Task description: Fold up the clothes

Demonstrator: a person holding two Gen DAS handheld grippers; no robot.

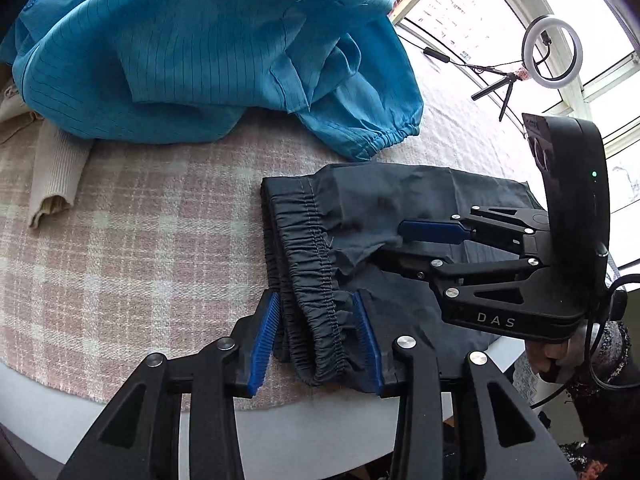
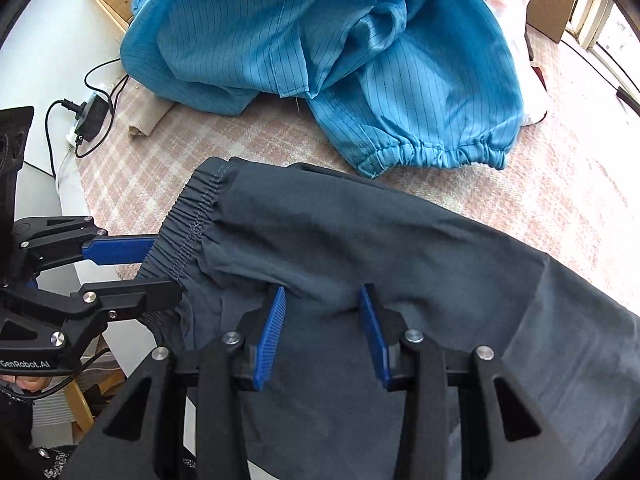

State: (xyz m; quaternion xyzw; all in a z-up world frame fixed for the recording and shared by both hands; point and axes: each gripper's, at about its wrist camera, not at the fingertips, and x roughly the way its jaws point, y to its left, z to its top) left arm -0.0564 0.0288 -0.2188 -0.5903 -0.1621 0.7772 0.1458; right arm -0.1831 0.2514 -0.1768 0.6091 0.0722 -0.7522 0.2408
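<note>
A pink plaid cloth point(image 1: 132, 216) is covering the counter, with a blue garment point(image 1: 192, 44) heaped at its far side and dark trousers point(image 2: 360, 240) lying folded nearer. The left hand-held gripper point(image 1: 316, 340) is straddling their waistband point(image 1: 316, 280), jaws spread. The right hand-held gripper point(image 2: 324, 328) is resting spread over the trouser fabric.

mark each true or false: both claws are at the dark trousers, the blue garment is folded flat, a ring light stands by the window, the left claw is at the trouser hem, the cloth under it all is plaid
1. Both claws are at the dark trousers: true; left claw, right claw.
2. The blue garment is folded flat: false, it lies in a rumpled heap.
3. A ring light stands by the window: true.
4. The left claw is at the hem: false, its jaws straddle the elastic waistband.
5. The cloth underneath is plaid: true.
</note>
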